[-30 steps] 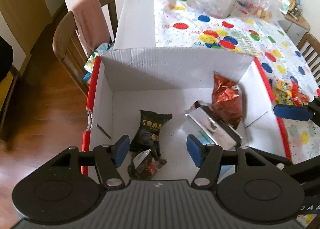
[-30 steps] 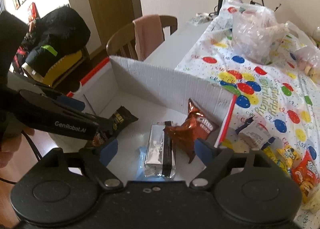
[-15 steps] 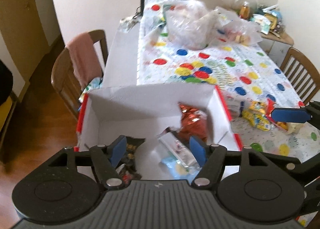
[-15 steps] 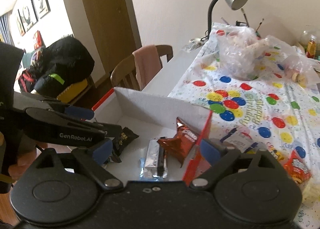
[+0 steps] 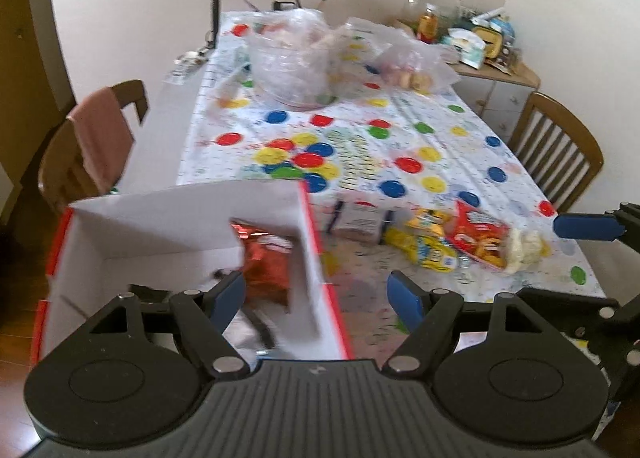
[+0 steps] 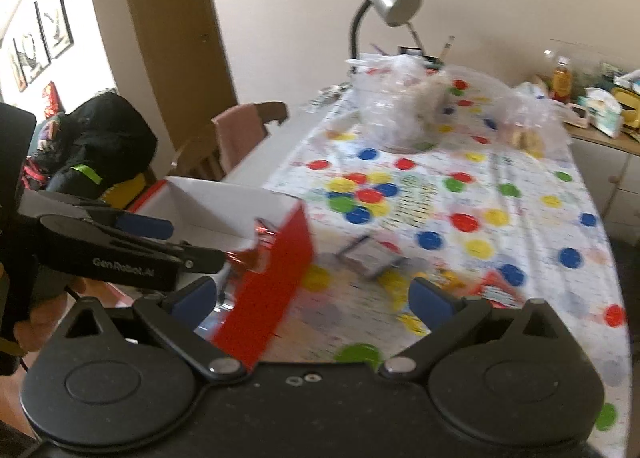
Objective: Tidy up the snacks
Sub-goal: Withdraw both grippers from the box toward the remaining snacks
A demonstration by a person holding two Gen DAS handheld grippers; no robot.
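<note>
Loose snack packs lie right of the box, nearer the right gripper; both it and the left gripper are wide, empty.

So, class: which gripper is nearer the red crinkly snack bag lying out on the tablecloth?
Right. The right gripper is beside the red bag; the left gripper straddles the box wall.

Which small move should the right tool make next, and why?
Probably lower the open, empty right tool toward the red crinkly snack bag beside the yellow snack packets; they lie on the dotted tablecloth, outside the white cardboard box.
</note>
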